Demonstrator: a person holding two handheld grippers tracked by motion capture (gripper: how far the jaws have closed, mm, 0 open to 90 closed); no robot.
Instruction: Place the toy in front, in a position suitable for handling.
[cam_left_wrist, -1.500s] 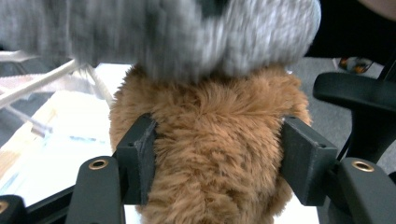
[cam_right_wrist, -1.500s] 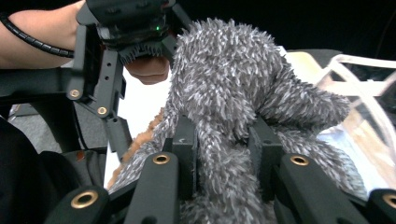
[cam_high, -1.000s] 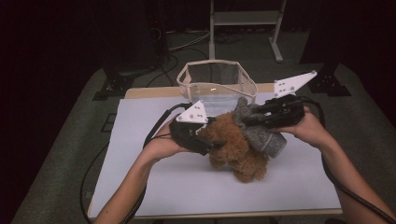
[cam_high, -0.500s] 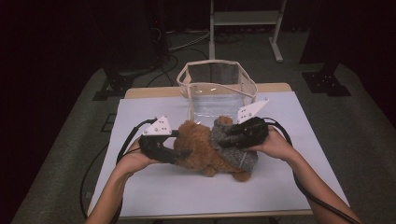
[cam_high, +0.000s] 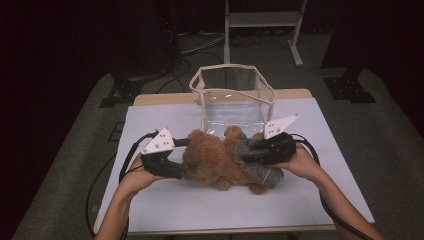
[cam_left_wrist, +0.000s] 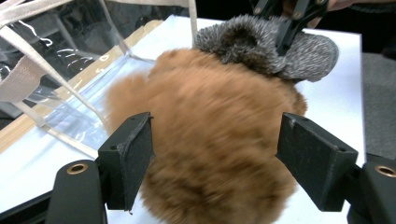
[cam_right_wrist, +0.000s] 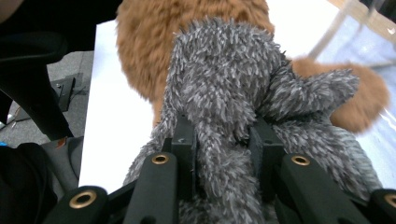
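Observation:
A brown teddy bear (cam_high: 210, 160) lies on its side on the white table (cam_high: 200, 210), dressed in a grey fuzzy garment (cam_high: 257, 170). My left gripper (cam_high: 181, 167) is at the bear's head end. In the left gripper view its jaws stand wide apart on either side of the brown fur (cam_left_wrist: 215, 140), so the left gripper (cam_left_wrist: 219, 163) is open. My right gripper (cam_right_wrist: 222, 140) is shut on a fold of the grey garment (cam_right_wrist: 224, 84), with the bear (cam_right_wrist: 144, 51) beyond it. In the high view the right gripper (cam_high: 246, 153) sits over the bear's body.
A clear plastic bag (cam_high: 235, 102) with beige trim stands open just behind the bear, and its wall (cam_left_wrist: 56, 70) is close to my left gripper. A white metal stand (cam_high: 260, 20), cables and black bases sit on the floor beyond the table.
The bear has come down from in front of the bag and toward the person, and now lies on the table. Both grippers moved down and left with it.

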